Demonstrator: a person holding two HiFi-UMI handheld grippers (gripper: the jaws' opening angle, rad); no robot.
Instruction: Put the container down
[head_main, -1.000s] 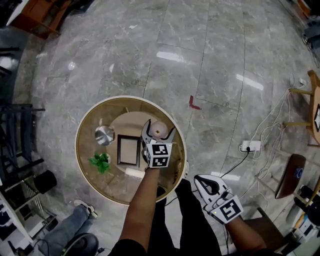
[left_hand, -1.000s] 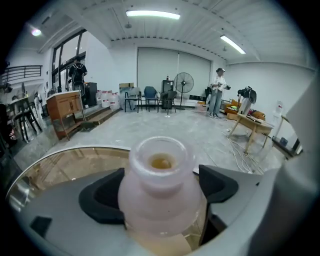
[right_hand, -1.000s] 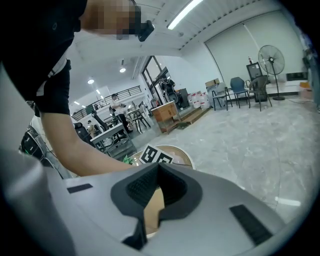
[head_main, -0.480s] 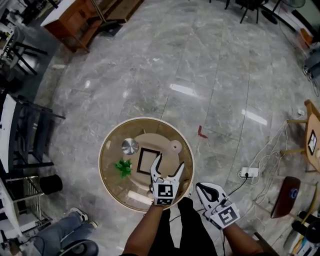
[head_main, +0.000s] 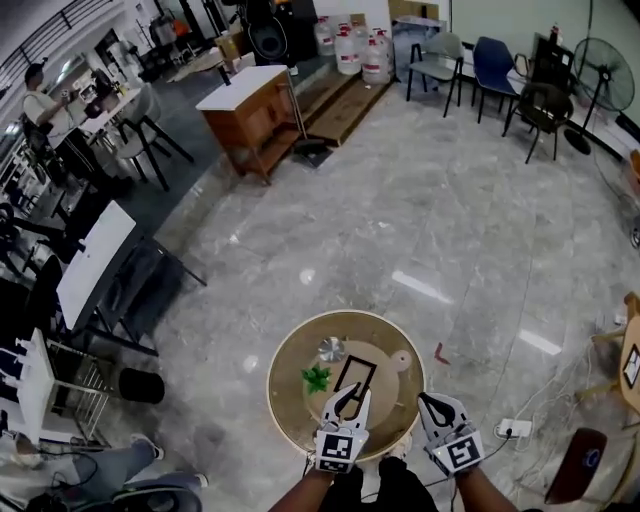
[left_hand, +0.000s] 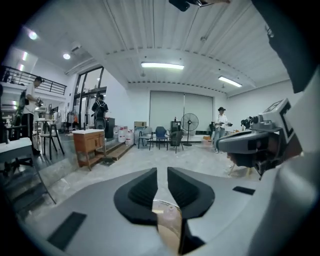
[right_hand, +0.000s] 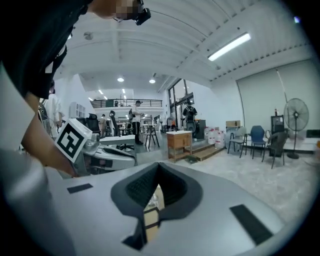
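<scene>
Light: bright, even, white; source, the ceiling strip lights (left_hand: 162, 65) above you.
Glare: pale streaks on the polished floor (head_main: 420, 287).
Shadows: soft, faint.
Distortion: heavy fisheye in all your views, straight lines bowed; black corners round both gripper views.
Focus: far room sharp, nearest foreground soft.
Blur: slight at your head view's rim.

— What's worn?
— Black trousers (head_main: 395, 492), black top (right_hand: 35, 45); sleeves stop above the forearms.
— The grippers?
— Left gripper (head_main: 350, 398), right gripper (head_main: 430, 400): pale grey shells, black pads, 1 black-and-white marker cube (head_main: 338, 452) each. Left jaws closing, nothing between.
</scene>
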